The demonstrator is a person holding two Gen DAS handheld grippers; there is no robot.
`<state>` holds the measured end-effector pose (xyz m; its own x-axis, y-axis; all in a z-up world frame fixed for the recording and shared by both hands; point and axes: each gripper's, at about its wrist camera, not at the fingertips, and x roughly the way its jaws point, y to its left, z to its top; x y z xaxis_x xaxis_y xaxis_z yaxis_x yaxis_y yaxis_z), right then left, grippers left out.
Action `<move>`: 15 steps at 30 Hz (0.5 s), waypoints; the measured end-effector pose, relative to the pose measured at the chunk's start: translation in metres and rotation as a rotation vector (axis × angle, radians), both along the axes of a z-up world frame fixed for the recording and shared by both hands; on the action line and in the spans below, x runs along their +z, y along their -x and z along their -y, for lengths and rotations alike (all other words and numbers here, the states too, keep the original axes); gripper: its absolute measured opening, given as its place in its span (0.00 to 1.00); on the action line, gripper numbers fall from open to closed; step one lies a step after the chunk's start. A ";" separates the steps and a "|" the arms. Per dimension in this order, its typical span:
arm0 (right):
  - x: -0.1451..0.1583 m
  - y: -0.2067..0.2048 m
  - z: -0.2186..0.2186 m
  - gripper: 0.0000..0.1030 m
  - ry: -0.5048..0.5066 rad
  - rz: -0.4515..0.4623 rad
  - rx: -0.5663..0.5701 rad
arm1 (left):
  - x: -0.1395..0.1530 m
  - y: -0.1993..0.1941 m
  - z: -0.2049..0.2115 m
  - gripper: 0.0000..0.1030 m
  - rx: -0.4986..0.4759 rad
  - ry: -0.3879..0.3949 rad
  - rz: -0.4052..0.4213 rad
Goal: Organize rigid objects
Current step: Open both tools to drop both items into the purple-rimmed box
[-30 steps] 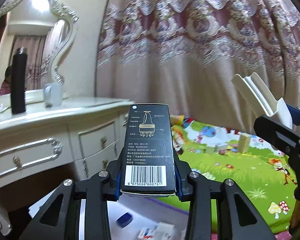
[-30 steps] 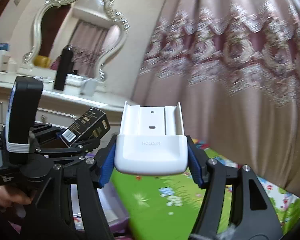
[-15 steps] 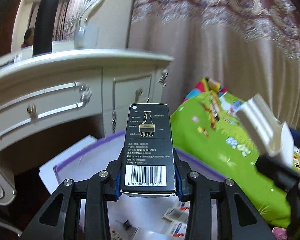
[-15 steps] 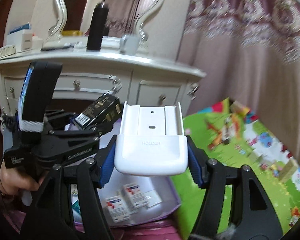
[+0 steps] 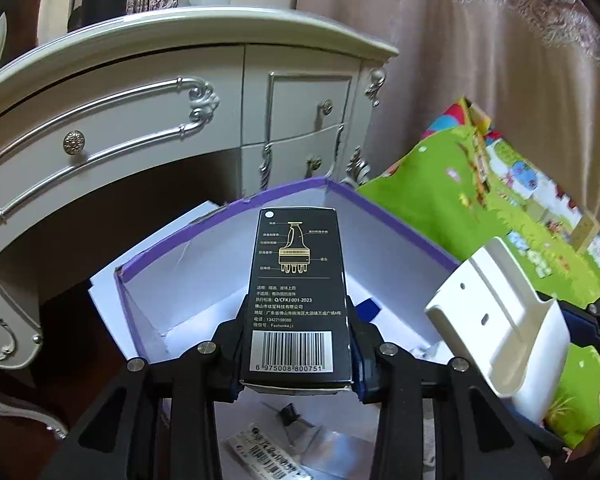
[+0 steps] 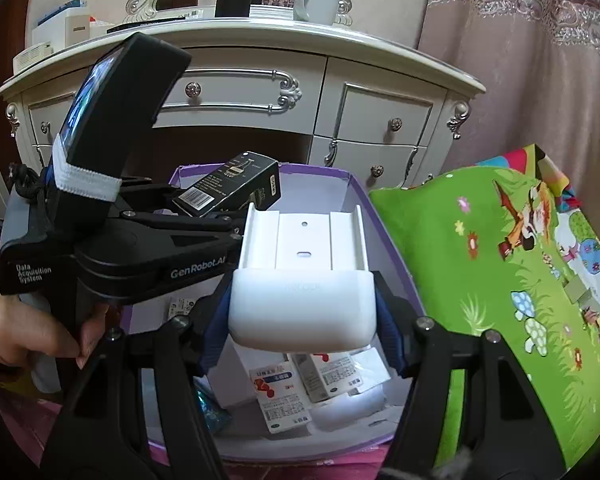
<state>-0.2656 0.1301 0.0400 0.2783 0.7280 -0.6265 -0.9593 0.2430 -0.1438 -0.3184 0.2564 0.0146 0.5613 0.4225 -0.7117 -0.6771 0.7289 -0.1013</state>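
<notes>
We hold a black carton (image 5: 296,300), printed with a barcode and a gold drawing of a comb-like tool, pinched between the narrowly parted jaws of our left gripper (image 5: 296,344). It is held above the open purple-edged box (image 5: 228,210). Just to its right, our right gripper (image 6: 302,312) clamps a white plastic holder (image 6: 302,280) by its rounded lower end, its jaws set about half open around it; this too is over the box. Inside the box, on its white floor, lie several small packets (image 6: 282,398) with red and white labels, and something teal (image 6: 208,404) at the near left corner. A person's hand (image 6: 28,332) grips the handle of the left tool. Behind the box stands a white dresser (image 6: 260,92) with silver knobs, a mug (image 6: 316,2) on top. A green cartoon mat (image 6: 500,280) lies to the right, and a patterned curtain (image 5: 480,80) hangs behind it.
</notes>
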 end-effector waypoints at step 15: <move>0.014 -0.060 0.065 0.77 -0.096 -0.132 -0.197 | 0.014 -0.036 0.033 0.82 -0.041 -0.064 -0.089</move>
